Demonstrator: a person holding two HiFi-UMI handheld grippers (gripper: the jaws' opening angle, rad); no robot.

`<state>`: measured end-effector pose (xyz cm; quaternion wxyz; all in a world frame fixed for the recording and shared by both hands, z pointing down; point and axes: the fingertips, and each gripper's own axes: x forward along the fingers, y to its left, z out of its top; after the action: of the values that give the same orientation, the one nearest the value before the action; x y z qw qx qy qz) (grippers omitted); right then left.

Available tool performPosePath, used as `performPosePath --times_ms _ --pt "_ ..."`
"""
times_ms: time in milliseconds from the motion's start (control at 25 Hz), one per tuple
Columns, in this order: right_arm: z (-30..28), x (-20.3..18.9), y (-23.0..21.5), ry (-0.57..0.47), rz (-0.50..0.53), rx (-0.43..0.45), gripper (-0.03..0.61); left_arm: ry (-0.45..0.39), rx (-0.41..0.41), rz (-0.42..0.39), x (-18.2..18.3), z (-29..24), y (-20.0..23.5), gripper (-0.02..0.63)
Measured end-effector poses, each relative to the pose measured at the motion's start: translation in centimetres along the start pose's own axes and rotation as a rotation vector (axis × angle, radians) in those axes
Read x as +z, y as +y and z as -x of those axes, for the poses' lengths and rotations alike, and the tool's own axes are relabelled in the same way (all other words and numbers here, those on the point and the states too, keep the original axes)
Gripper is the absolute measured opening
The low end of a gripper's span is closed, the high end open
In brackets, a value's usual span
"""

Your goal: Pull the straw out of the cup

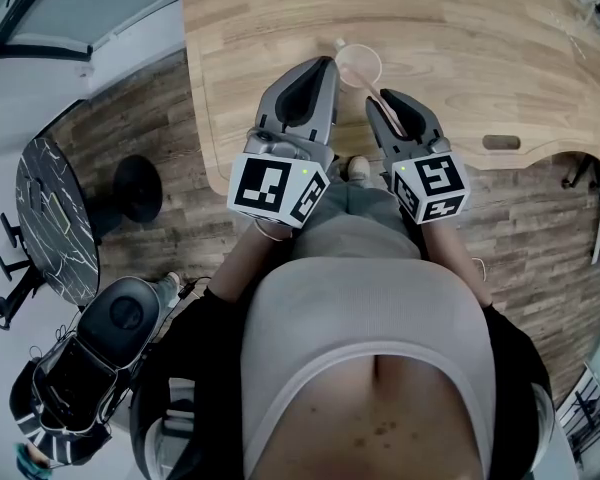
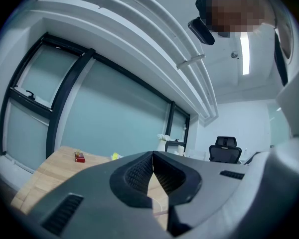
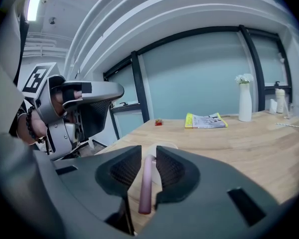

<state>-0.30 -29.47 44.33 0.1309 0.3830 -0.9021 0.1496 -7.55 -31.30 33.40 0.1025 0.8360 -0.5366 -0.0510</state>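
A clear plastic cup (image 1: pixel 358 65) stands on the wooden table (image 1: pixel 460 48) near its front edge. A pink straw (image 1: pixel 373 98) leans out of it toward me. My right gripper (image 1: pixel 388 103) points at the cup from the near side, and in the right gripper view the straw (image 3: pixel 145 183) lies lengthwise between the two pads, which close against it. The cup's pale rim (image 3: pixel 164 146) shows just past that gripper (image 3: pixel 148 156). My left gripper (image 1: pixel 320 68) hovers just left of the cup, its jaws together and empty (image 2: pixel 153 156).
Far down the table lie a yellow booklet (image 3: pixel 205 120), a white vase (image 3: pixel 244 102) and a small red box (image 3: pixel 159 122). An oval slot (image 1: pixel 501 142) is cut in the table at right. An office chair (image 1: pixel 120 318) and a round dark table (image 1: pixel 55 218) stand on the floor to my left.
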Motion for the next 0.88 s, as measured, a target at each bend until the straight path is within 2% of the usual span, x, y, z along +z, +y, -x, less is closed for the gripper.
performPosePath --times_ms 880 --pt "-0.2 -0.1 -1.3 0.024 -0.009 -0.055 0.054 -0.01 0.003 0.007 0.4 -0.2 0.3 0.006"
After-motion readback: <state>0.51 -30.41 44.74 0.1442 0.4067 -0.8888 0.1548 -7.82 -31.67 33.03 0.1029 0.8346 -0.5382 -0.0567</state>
